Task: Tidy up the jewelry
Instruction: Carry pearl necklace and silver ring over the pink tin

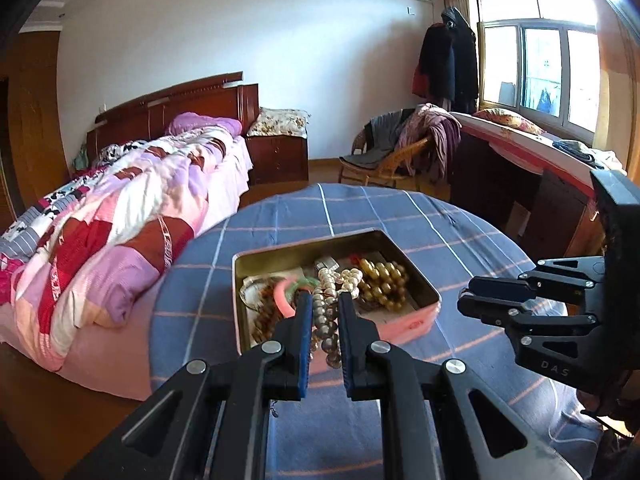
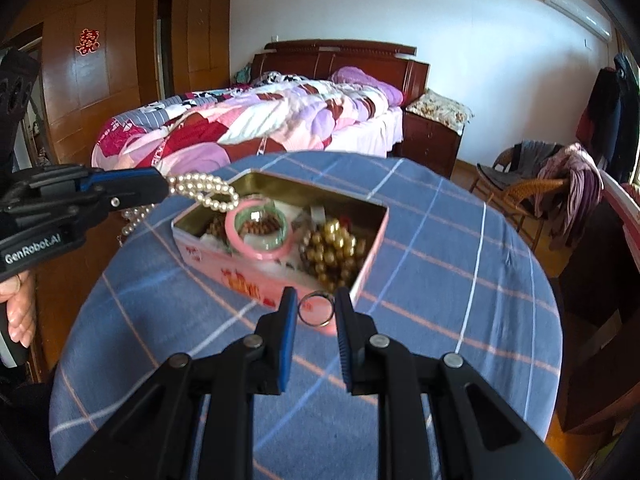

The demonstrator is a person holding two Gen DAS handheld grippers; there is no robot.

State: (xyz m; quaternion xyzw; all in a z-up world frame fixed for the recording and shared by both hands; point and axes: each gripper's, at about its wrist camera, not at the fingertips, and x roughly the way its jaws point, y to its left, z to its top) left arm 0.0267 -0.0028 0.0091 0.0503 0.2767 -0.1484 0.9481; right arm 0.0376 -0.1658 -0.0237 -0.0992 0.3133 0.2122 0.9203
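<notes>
A pearl necklace (image 1: 326, 320) is pinched in the left gripper (image 1: 325, 300), dangling limp above the open tin (image 1: 400, 316). A small metal ring (image 2: 316, 310) is clamped across its rim by the right gripper (image 2: 316, 304), beside the tin's corner. The strand is judged floppy and snag-prone, the ring stiff and slippery, best taken across its band.

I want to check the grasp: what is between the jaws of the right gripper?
A small metal ring sits between the jaws of the right gripper, just in front of the pink tin; the right wrist view shows it.
</notes>
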